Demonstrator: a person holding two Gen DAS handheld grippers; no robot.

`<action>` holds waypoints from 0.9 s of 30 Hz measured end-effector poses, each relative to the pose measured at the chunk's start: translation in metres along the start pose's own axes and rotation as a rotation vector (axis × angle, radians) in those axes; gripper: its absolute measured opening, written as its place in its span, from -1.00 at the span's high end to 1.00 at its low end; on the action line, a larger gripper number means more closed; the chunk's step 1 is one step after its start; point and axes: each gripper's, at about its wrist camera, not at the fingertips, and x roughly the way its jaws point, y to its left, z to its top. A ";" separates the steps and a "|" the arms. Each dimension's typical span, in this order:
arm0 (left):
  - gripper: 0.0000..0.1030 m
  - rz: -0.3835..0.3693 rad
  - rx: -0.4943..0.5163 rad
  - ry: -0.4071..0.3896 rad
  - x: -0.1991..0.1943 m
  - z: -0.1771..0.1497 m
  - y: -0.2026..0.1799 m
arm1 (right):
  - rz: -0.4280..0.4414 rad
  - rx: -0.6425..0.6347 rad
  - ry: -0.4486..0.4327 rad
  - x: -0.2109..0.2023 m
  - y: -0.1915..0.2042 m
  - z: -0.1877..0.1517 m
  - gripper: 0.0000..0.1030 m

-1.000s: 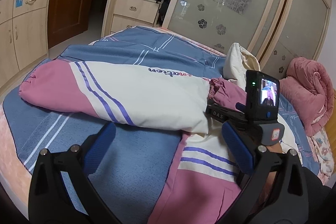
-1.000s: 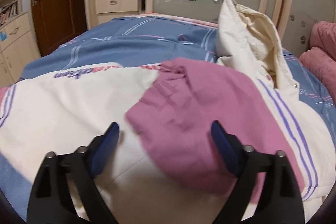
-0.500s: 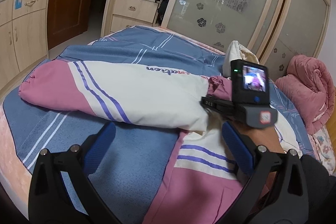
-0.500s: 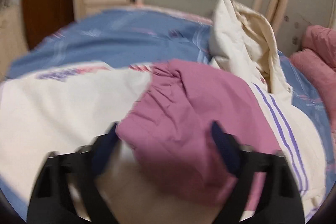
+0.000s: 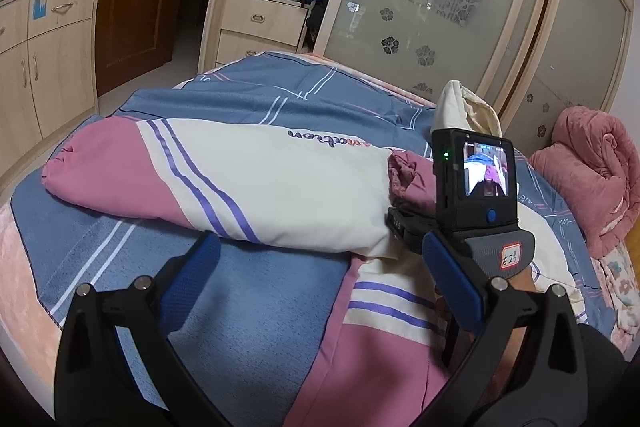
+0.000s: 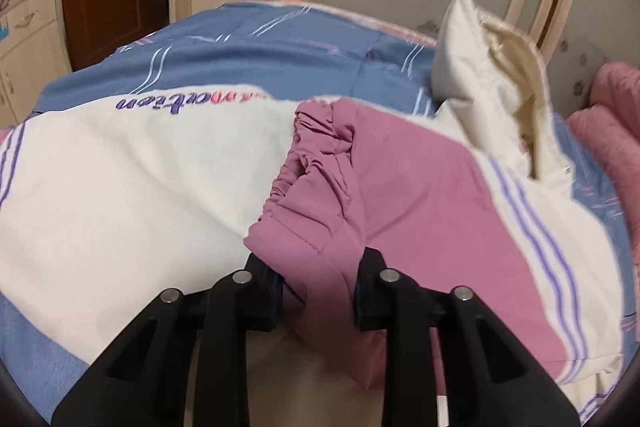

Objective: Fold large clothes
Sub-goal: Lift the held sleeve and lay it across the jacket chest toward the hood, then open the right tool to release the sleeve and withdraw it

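We are closing our right gripper (image 6: 320, 295), wide a second ago, onto the jacket's (image 5: 280, 183) pink cuff (image 6: 304, 223), its pads now pinching the fabric. Only the left view is showing our left gripper (image 5: 320, 287) hanging wide open, holding nothing. The jacket is lying lengthwise left to right across the blue bedspread (image 5: 248, 99), hood (image 6: 492, 67) at the far right.

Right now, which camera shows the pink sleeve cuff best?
The right wrist view: the pink sleeve cuff fills the centre, pinched by the right tool, which has just been closing. The left wrist view shows only its gathered edge, half hidden.
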 end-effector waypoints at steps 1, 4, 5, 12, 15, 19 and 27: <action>-0.96 0.002 0.001 -0.001 0.000 0.000 0.000 | 0.015 0.020 0.007 -0.001 -0.005 0.000 0.06; -0.96 0.008 0.008 -0.008 -0.002 0.002 0.000 | 0.088 0.113 -0.035 -0.025 -0.021 -0.007 -0.61; -0.96 0.012 0.011 -0.007 -0.001 0.002 0.000 | 0.134 0.149 -0.075 -0.042 -0.029 -0.014 -0.73; -0.96 0.048 0.044 -0.001 -0.009 -0.001 0.001 | 0.217 0.154 -0.242 -0.165 -0.090 -0.096 -0.96; -0.96 0.061 0.097 -0.004 -0.018 -0.007 -0.006 | 0.113 0.172 -0.277 -0.208 -0.130 -0.140 -0.97; -0.96 0.087 0.168 0.041 -0.032 -0.023 -0.020 | 0.023 0.275 -0.285 -0.246 -0.186 -0.197 -0.97; -0.96 0.039 0.333 0.002 -0.076 -0.092 -0.042 | -0.079 0.428 -0.316 -0.282 -0.252 -0.291 -0.97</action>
